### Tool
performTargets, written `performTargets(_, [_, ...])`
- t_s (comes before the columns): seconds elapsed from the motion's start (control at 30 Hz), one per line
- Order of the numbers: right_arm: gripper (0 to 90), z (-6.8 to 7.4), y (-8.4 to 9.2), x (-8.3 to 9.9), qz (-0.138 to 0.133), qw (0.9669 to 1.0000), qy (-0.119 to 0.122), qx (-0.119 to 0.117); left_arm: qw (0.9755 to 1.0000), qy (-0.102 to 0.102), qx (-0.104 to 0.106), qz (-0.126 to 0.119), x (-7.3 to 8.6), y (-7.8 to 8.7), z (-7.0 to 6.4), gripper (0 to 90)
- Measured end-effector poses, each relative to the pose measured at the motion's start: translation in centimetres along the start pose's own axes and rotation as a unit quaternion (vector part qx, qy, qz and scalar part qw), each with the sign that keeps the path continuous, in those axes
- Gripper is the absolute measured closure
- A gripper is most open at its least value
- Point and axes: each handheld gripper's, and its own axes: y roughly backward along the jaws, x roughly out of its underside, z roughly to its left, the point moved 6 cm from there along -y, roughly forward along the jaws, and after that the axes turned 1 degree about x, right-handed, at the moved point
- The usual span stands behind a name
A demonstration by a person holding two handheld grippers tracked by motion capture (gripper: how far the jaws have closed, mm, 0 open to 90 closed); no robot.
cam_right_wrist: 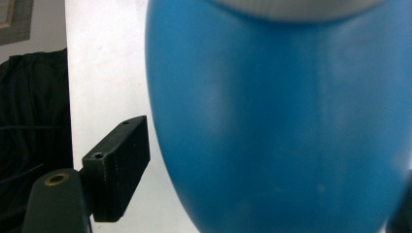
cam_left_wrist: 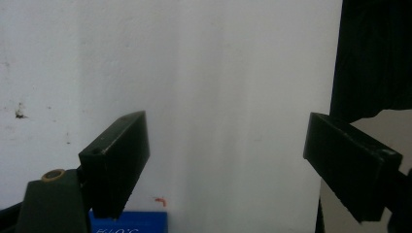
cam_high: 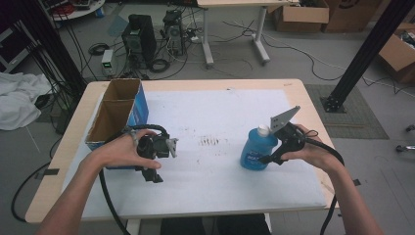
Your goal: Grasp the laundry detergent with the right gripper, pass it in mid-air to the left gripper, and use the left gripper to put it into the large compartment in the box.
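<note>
Left gripper [cam_high: 152, 175] sits low over the white sheet [cam_high: 215, 186] near the table's [cam_high: 293, 84] left edge, jaws pointing back toward the person's side. In the left gripper view [cam_left_wrist: 226, 165] its jaws stand wide apart with nothing between them, just bare white sheet; a corner of blue printed surface shows at the bottom edge under the left jaw. Left hand [cam_high: 117, 152] wraps the body, cable running off the near edge

Right gripper [cam_high: 264, 159] is at the blue bottle [cam_high: 257, 149], over toward the table's right edge, roughly mid-depth. Bottle stands upright on the sheet, white cap [cam_high: 263, 129] on top. In the right gripper view the bottle [cam_right_wrist: 282, 121] bulges between the jaws; left jaw sits just beside its wall with a sliver of sheet visible between them, the other jaw is barely in view at the lower right corner. Can't tell whether the jaws are clamped on it or merely straddling it. Right hand [cam_high: 313, 152] holds the gripper from the right, grey plate [cam_high: 284, 117] tilted up above the bottle

Open cardboard box with blue sides [cam_high: 117, 115] stands at the left edge toward the far corner, just beyond the left hand. Smudge marks [cam_high: 210, 142] on the sheet between the two grippers
</note>
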Motion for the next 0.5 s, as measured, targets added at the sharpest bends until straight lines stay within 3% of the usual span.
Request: performTargets(0.5, [29.5, -0.09, -0.21, 0.07, -0.011, 0.9998, 0.006, 0.015, 1.0, -0.001, -0.001, -0.001, 0.0, -0.19, 0.14, 17.5])
